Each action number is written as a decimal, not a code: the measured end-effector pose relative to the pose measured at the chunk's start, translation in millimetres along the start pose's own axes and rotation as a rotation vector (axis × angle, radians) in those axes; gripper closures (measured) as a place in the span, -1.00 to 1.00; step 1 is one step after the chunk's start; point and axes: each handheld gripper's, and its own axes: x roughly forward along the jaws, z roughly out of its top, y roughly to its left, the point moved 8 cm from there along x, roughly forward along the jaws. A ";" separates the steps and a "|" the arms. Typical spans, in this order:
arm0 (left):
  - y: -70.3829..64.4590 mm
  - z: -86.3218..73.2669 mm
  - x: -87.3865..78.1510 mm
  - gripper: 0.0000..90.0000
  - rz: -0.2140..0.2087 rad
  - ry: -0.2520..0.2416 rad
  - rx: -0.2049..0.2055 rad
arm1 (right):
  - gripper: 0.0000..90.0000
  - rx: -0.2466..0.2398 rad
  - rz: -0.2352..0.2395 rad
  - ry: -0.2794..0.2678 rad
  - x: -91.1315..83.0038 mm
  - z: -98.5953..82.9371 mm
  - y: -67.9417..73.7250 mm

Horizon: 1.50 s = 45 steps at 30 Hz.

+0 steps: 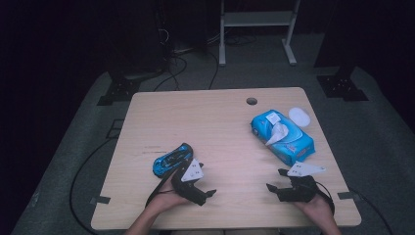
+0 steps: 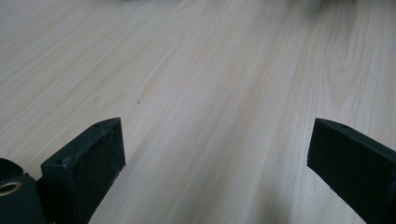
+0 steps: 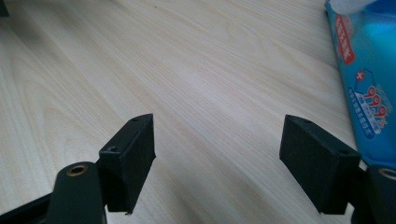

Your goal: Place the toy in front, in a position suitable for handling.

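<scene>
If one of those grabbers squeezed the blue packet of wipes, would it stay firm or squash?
The blue soft plastic wipes packet would probably squash and sag, since its film wrap looks rounded and pillowy. It lies flat, so it seems unlikely to roll or tip. The glossy film may be slippery, and the white wipe sticking out could pull free.

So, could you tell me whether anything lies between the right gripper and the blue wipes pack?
Nothing visible does. The right gripper, jaws open, sits just short of the wipes pack, with bare table between them.
</scene>
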 end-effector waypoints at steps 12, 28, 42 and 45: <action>31.7 4.3 -20.4 -0.92 0.036 0.002 -0.009 | -0.43 0.027 -0.008 -0.011 -0.5 0.5 -1.4; 102.1 -24.9 -55.9 -0.92 0.097 0.208 -0.008 | -0.43 -0.004 0.023 -0.004 3.9 7.8 13.3; 120.6 -46.7 -36.3 -0.85 0.054 0.396 -0.005 | -0.43 -0.011 0.032 -0.005 3.5 8.4 14.6; 124.5 -54.0 -33.0 -0.84 0.045 0.429 -0.026 | -0.43 -0.011 0.032 -0.005 3.4 8.3 14.3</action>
